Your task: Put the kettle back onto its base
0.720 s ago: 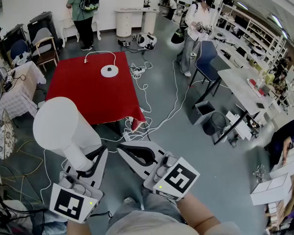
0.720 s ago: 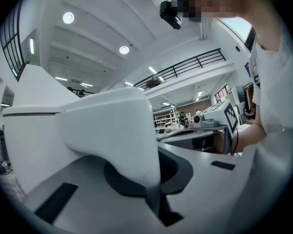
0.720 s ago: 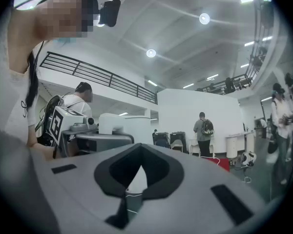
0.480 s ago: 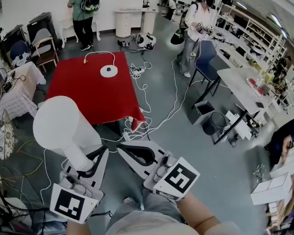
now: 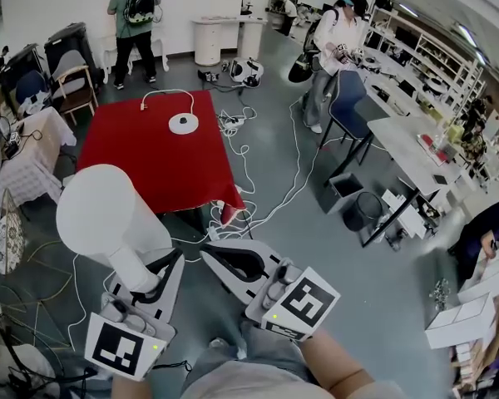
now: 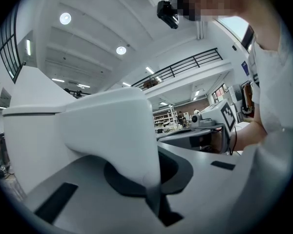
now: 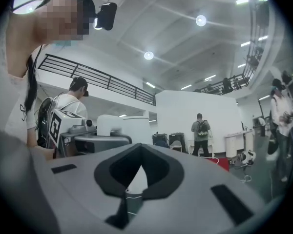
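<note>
In the head view my left gripper (image 5: 155, 274) is shut on the handle of the white kettle (image 5: 104, 214), which it holds upright at the lower left, above the floor. Its round white base (image 5: 183, 122) sits with its cord at the far end of the red table (image 5: 162, 169), well ahead of the kettle. The left gripper view is filled by the kettle's handle (image 6: 112, 130), pinched at my left gripper (image 6: 154, 201). My right gripper (image 5: 214, 253) hovers beside it, shut and empty. In the right gripper view my right gripper (image 7: 129, 191) points toward the room, with the kettle (image 7: 122, 126) at the left.
White cables (image 5: 249, 169) trail over the grey floor right of the table. A blue chair (image 5: 353, 106), a bin (image 5: 368, 208) and desks (image 5: 407, 144) stand at the right. Chairs (image 5: 73, 86) and a cloth-covered table (image 5: 29, 152) are at the left. People stand at the back.
The kettle and both grippers hold their places. At the back, the person with the backpack has stepped a little further away.
</note>
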### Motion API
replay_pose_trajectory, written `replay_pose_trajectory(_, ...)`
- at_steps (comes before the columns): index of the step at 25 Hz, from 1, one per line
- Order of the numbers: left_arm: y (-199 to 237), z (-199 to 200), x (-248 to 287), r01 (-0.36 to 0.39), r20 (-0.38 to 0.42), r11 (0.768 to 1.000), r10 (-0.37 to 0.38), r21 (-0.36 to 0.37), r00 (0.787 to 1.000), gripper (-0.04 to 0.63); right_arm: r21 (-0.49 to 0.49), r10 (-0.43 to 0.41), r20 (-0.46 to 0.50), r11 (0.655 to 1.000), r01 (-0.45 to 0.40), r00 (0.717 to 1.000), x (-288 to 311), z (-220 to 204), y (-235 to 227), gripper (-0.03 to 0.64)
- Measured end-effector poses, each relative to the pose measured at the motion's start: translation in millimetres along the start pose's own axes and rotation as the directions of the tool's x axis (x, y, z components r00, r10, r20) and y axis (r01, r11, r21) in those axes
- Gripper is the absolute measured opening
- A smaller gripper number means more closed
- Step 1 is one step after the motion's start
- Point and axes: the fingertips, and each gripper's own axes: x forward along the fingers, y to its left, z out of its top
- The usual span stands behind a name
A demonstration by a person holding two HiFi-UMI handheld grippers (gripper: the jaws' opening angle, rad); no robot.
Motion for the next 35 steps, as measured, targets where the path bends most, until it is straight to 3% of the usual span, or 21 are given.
replay_pose_trajectory(11,38.9,-15.2,60.3,-0.017,-0.005,1.0,0.017,-0.01,1.0,0.008,-0.017,0.011,-0.055,1.0,-0.012,0.998,29.0,-19.0,-71.3,0.006)
replay_pose_trajectory(22,93.4,-5.5,147.5,-0.136,-0.005,0.991,0.136,-0.003,0.991,0.008,-0.026,0.087,-0.053,0.996,-0.089,0.995,59.6,-6.3,-177.2,0.006)
replay_pose_trajectory(26,104.7,0.6,175.6,-0.181,0.027,0.983,0.18,0.019,0.983,0.008,-0.039,0.114,-0.047,0.992,-0.116,0.992,59.2,-4.7,-208.0,0.006)
replay_pose_trajectory(35,126.5,1.7,208.9,-0.205,0.046,0.978,0.204,0.022,0.978,0.008,-0.041,0.123,-0.025,0.991,-0.123,0.992,70.8,-1.2,-249.6,0.006)
